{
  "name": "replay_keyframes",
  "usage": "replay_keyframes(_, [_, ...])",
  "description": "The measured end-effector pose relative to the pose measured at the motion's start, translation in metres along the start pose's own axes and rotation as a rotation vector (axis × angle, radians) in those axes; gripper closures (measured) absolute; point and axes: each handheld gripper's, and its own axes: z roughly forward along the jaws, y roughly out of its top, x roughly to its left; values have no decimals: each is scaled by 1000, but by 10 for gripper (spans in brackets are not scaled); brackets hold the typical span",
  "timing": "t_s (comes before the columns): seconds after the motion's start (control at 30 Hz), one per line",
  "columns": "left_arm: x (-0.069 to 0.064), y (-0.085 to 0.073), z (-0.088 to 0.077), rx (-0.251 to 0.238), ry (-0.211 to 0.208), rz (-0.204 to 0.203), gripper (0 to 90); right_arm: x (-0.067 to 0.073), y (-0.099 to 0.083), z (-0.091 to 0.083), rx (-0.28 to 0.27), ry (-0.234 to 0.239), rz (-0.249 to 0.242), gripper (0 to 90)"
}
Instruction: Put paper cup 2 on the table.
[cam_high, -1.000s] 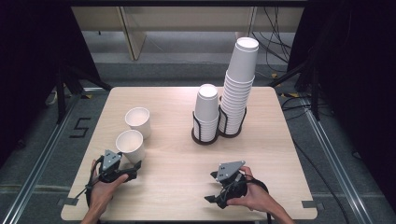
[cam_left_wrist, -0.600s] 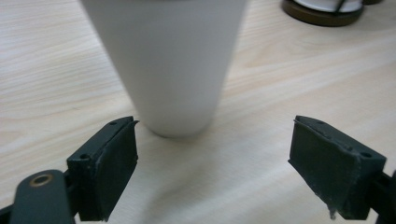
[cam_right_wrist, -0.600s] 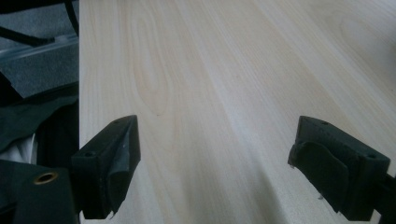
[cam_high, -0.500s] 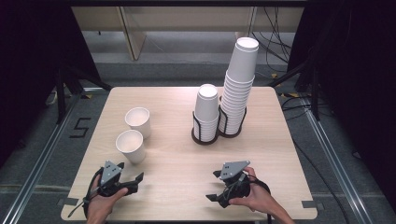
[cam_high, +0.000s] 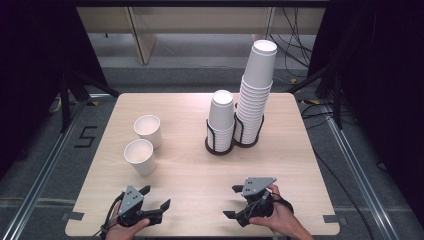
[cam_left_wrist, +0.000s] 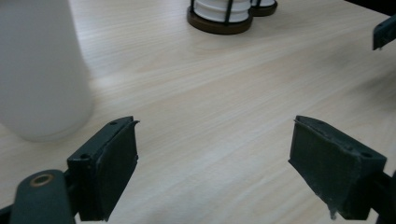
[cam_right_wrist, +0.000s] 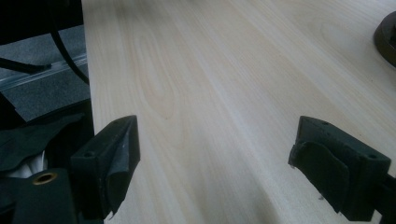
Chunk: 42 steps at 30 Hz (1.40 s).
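Two loose white paper cups stand upright at the table's left, one farther and one nearer. My left gripper lies low near the front edge, just in front of the nearer cup and apart from it. In the left gripper view its jaws stand wide apart over bare wood, with that cup at the left, outside them. My right gripper rests at the front right, pointing left. It is open with nothing between its pads.
A black wire holder at the table's middle back carries a short stack of cups. Beside it, a tall stack stands in a second holder. The light wooden table ends just in front of both hands.
My left gripper has drawn back from the nearer cup toward the front edge and a little to the right. The cup stays standing in place. The right gripper has hardly moved.
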Motion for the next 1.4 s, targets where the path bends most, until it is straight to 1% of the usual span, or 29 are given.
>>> replay_keyframes(0.07, [-5,-1,0,16,-1,17,147,3,-1,-2,-1,-5,0,158])
replay_keyframes(0.1, [-8,-1,1,12,-12,26,146,5,-2,-3,-6,-6,2,157])
replay_keyframes(0.17, [-14,-2,1,11,-19,40,146,8,-3,-6,-11,-5,-3,157])
replay_keyframes(0.2, [-16,-2,0,19,-16,48,146,9,-5,-6,-11,-15,-5,157])
replay_keyframes(0.23, [-19,-2,2,2,-29,39,146,11,-6,-8,-11,-16,-2,157])
replay_keyframes(0.27, [-21,-2,1,9,-29,42,146,12,-7,-8,-17,-16,-6,157])
replay_keyframes(0.3, [-22,-2,1,6,-37,43,146,13,-8,-9,-18,-22,-3,157])
replay_keyframes(0.37, [-26,-1,0,20,-36,51,146,14,-11,-10,-11,-24,10,157])
replay_keyframes(0.4, [-27,-2,0,11,-43,55,146,15,-12,-11,-12,-27,13,157])
replay_keyframes(0.43, [-27,-2,0,19,-47,62,147,16,-13,-11,-8,-32,12,157])
replay_keyframes(0.47, [-29,-2,0,23,-41,67,146,15,-14,-12,-6,-32,0,157])
replay_keyframes(0.5, [-31,-2,0,25,-41,64,146,17,-15,-12,3,-29,18,157])
replay_keyframes(0.57, [-34,-3,0,32,-43,66,146,18,-18,-13,10,-32,22,157])
replay_keyframes(0.67, [-40,-5,1,40,-63,67,147,21,-22,-13,18,-26,30,157])
replay_keyframes(0.73, [-43,-5,2,48,-73,80,146,22,-24,-13,27,-21,30,157])
replay_keyframes(0.77, [-45,-6,3,43,-83,79,146,23,-24,-14,30,-24,34,157])
replay_keyframes(0.83, [-48,-6,3,55,-94,87,147,24,-26,-14,33,-27,32,157])
replay_keyframes(0.87, [-50,-6,2,65,-95,97,147,24,-26,-15,30,-31,26,157])
replay_keyframes(0.9, [-50,-7,3,65,-104,97,147,24,-27,-15,34,-23,34,157])
replay_keyframes(0.93, [-51,-7,4,67,-105,103,147,25,-27,-15,41,-23,36,157])
replay_keyframes(1.0, [-51,-8,5,64,-104,99,147,25,-29,-15,47,-29,36,157])
replay_keyframes(1.07, [-50,-7,4,79,-102,106,147,25,-29,-15,54,-28,36,158])
replay_keyframes(1.1, [-50,-7,4,80,-101,103,147,25,-29,-15,52,-28,34,158])
replay_keyframes(1.23, [-50,-8,6,78,-105,101,147,25,-30,-15,60,-29,37,157])
replay_keyframes(1.3, [-50,-8,5,95,-100,105,147,25,-31,-15,65,-35,40,158])
replay_keyframes(1.33, [-50,-8,6,89,-105,99,147,25,-31,-15,66,-35,39,158])
replay_keyframes(1.4, [-50,-8,6,88,-110,104,147,26,-31,-14,65,-36,35,158])
